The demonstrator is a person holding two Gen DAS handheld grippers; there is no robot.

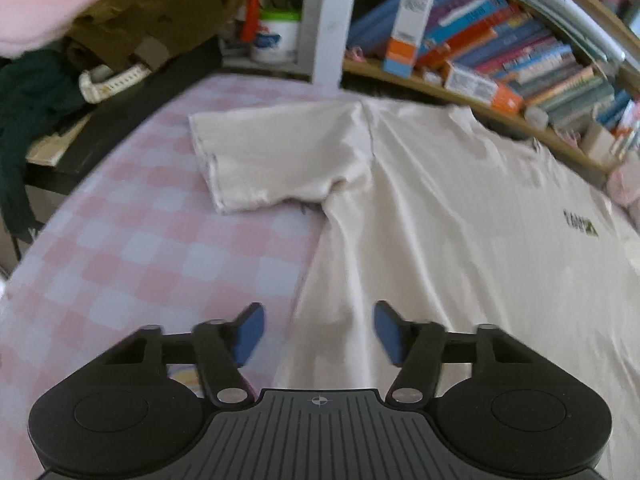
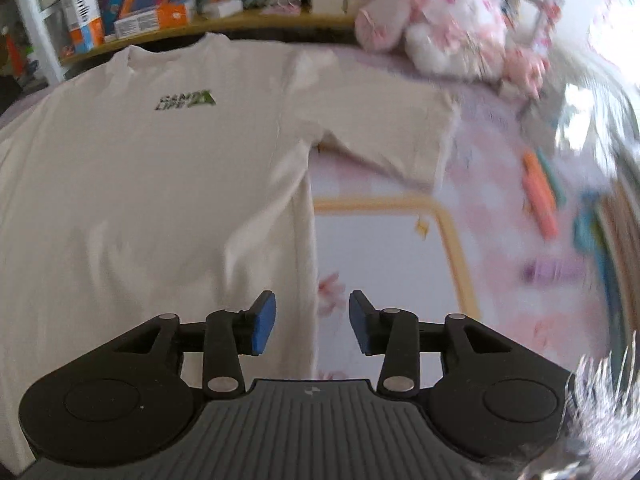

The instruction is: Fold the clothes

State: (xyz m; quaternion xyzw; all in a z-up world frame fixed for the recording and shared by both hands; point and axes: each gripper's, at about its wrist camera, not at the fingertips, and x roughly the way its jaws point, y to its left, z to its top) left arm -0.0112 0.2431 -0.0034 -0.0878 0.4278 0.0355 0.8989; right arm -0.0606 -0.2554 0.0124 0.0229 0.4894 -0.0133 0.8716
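- Pink-and-white checked bedding point(image 1: 132, 240) covers the bed, and a cream T-shirt point(image 1: 440, 220) lies spread flat on it, front up, collar toward the far bookshelf point(image 1: 500, 60).
- Nearest the left camera, the left gripper point(image 1: 318, 330) hangs tilted down over the shirt's side edge near the hem; its blue pads are partly apart, one over the bedding, one over the cloth, nothing pinched.
- Across the shirt, the right gripper point(image 2: 312, 326) is tilted down in the same way over the other side edge, its jaws half open and empty, the seam running up between them.
- Thin, soft cotton like this should be light and limp; it will likely sag and wrinkle when lifted, so pinching a doubled edge at the hem corners or the shoulder seams looks safest.
- Farther up the shirt, one short sleeve point(image 1: 272, 160) lies out flat on the checks; the other sleeve point(image 2: 384, 128) does likewise on its side.
- A small dark chest logo point(image 2: 186, 101) sits just below the collar.
- Beyond the shirt, books line the shelf, and a pink plush toy point(image 2: 448, 24) sits by it.
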